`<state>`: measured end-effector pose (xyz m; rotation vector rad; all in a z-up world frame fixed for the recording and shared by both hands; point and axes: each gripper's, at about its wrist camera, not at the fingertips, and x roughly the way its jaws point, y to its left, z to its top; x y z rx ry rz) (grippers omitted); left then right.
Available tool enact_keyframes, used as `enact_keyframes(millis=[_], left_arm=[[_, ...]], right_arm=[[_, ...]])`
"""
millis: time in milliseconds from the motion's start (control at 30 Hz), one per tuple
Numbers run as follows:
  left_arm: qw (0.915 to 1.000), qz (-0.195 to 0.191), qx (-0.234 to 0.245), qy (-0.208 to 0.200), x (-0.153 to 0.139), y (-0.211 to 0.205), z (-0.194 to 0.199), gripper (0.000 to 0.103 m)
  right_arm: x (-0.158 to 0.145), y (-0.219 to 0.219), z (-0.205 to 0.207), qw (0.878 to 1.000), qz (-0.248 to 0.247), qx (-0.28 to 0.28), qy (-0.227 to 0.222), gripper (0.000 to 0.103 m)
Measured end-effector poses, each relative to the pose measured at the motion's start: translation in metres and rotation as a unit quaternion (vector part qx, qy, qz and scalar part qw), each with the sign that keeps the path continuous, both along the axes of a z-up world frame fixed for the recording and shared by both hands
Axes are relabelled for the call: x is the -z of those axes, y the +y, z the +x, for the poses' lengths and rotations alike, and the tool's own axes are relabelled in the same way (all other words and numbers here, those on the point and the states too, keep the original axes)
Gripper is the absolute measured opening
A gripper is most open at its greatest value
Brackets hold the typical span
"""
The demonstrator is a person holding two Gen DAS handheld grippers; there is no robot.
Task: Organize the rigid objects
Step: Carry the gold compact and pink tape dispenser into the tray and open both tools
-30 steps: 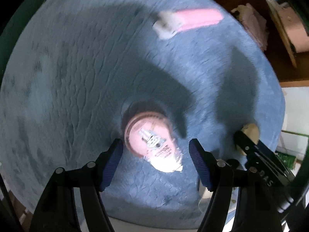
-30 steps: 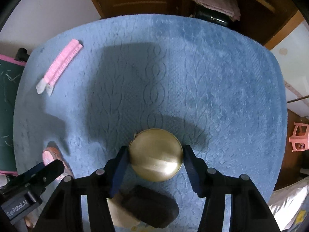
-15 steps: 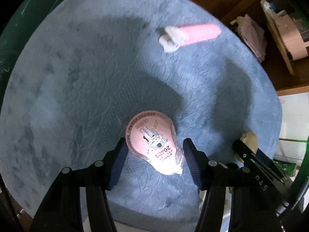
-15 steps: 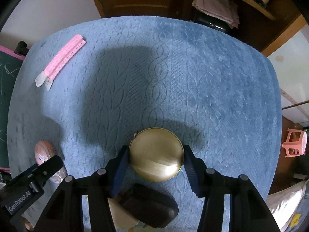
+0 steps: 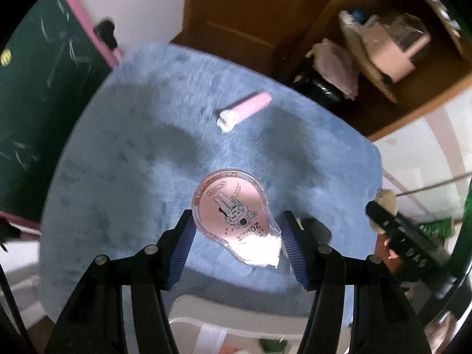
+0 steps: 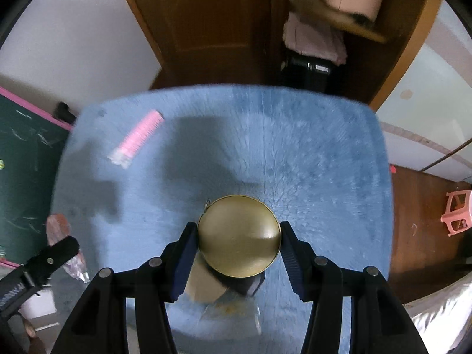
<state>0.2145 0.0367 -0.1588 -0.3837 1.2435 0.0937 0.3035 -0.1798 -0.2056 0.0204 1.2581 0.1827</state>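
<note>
My left gripper (image 5: 236, 236) is shut on a pink correction tape dispenser (image 5: 231, 211) and holds it above the blue mat (image 5: 118, 177). My right gripper (image 6: 238, 243) is shut on a round brass disc (image 6: 239, 236), also held above the blue mat (image 6: 309, 162). A pink hair clip (image 5: 244, 112) lies flat on the mat at the far side; it also shows in the right wrist view (image 6: 137, 138). The right gripper shows at the right edge of the left wrist view (image 5: 401, 230). The left gripper with the dispenser shows at the left edge of the right wrist view (image 6: 56, 250).
A white basket rim (image 5: 206, 318) lies below the mat's near edge. A tan and dark object (image 6: 224, 286) sits under the brass disc. A green chalkboard (image 5: 35, 88) stands to the left, a wooden cabinet (image 6: 221, 23) behind, a pink stool (image 6: 457, 212) at right.
Both grippers have risen well above the mat with their objects, so the mat looks smaller and the room is in view. The left gripper closed on the dispenser.
</note>
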Motion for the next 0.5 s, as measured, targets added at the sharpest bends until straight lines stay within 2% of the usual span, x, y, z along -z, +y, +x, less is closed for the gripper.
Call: enact_keyframes(millis=[100,267,500], left_arm=[[0.9993,0.013,0.028,-0.023,-0.028,0.001,-0.021,0.062],[0.9955,0.034,0.07,-0.054,-0.058,-0.002,-0.059,0.062],[0.9919,0.041,0.111,-0.046,-0.057,-0.002,-0.118,0.062]], right_arm=[[-0.033,-0.007,-0.02,0.999,0.013,-0.003,-0.03,0.055],[-0.087,-0.014,-0.06,0.996,0.025,-0.019,-0.079,0.055],[-0.135,-0.019,-0.138,0.99,0.019,-0.042,-0.135,0.055]])
